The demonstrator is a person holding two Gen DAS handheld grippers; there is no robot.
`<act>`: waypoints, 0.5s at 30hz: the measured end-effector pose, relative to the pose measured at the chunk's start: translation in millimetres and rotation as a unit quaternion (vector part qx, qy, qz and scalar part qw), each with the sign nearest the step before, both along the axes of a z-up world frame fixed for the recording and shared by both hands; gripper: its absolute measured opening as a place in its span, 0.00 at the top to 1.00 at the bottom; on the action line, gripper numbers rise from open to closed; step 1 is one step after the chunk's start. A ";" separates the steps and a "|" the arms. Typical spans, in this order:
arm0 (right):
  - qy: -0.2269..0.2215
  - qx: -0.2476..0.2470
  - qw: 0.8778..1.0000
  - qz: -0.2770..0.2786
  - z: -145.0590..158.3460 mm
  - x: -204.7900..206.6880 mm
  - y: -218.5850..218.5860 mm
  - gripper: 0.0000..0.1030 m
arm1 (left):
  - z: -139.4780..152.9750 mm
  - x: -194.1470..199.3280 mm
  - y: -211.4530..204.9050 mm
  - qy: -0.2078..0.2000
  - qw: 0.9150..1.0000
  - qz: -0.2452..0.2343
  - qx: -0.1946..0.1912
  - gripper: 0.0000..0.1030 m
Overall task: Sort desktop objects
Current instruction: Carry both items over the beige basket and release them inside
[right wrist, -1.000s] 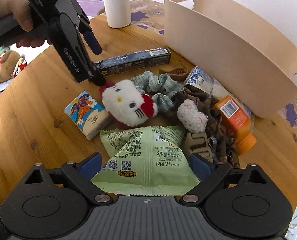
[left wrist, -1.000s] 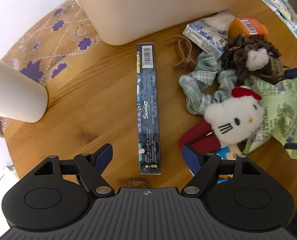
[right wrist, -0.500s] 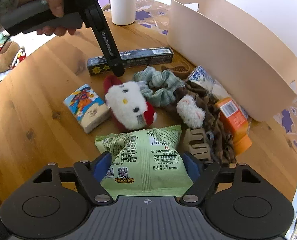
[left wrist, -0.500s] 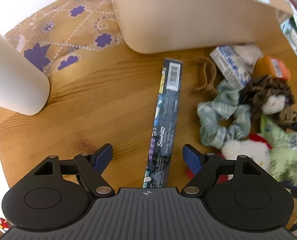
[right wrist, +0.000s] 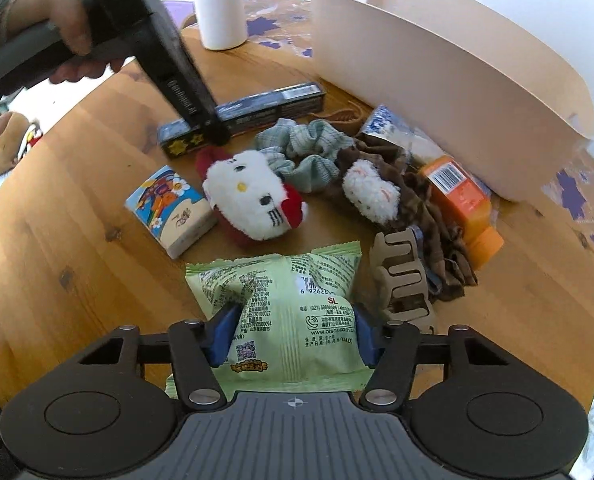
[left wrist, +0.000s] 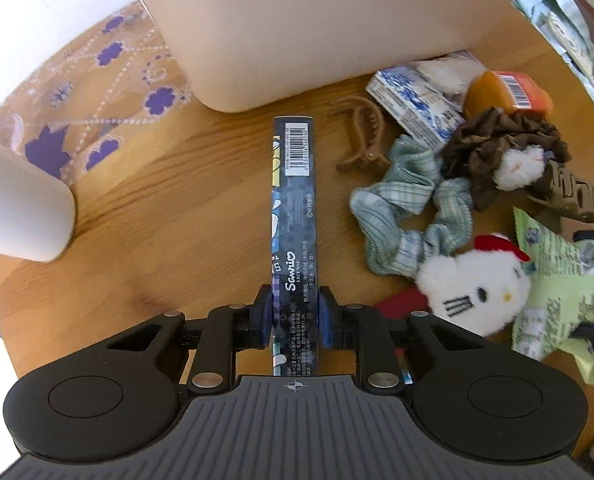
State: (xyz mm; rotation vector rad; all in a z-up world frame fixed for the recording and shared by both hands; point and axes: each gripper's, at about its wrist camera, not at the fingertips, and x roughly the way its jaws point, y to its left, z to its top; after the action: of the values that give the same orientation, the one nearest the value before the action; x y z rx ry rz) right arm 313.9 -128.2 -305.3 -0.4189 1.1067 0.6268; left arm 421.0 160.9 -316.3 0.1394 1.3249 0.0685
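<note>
Both jaws just closed in — left gripper [left wrist: 295, 316] pinched the Sanrio box [left wrist: 295, 216], right gripper [right wrist: 293, 334] squeezed the green snack bag [right wrist: 287, 312] between its pads.

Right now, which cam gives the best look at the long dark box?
Left wrist. The long dark box runs straight up the frame, its barcode and print readable, with the left gripper shut on its near end. In the right wrist view the box lies far off and foreshortened, partly covered by the left gripper.
</note>
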 end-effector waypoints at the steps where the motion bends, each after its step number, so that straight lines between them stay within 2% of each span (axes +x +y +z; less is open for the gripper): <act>1: -0.001 0.004 1.000 -0.005 1.5 0.6 -1.5 0.45 | 0.7 -1.9 0.0 0.001 1.000 -0.002 -0.002 0.78; 7: -0.014 0.037 0.999 -0.025 26.2 -1.7 -17.6 0.45 | 9.2 -16.2 0.7 -0.015 0.999 0.010 -0.029 0.78; 15: -0.057 0.063 0.995 -0.051 63.3 9.9 -34.2 0.45 | 46.5 -31.4 3.8 -0.051 0.998 -0.002 -0.042 0.78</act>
State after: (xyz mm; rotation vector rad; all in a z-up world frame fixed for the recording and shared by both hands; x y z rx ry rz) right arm 323.8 -162.4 -242.0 -0.2838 0.9677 0.5711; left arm 389.6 164.7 -269.8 0.0661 1.2237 0.0157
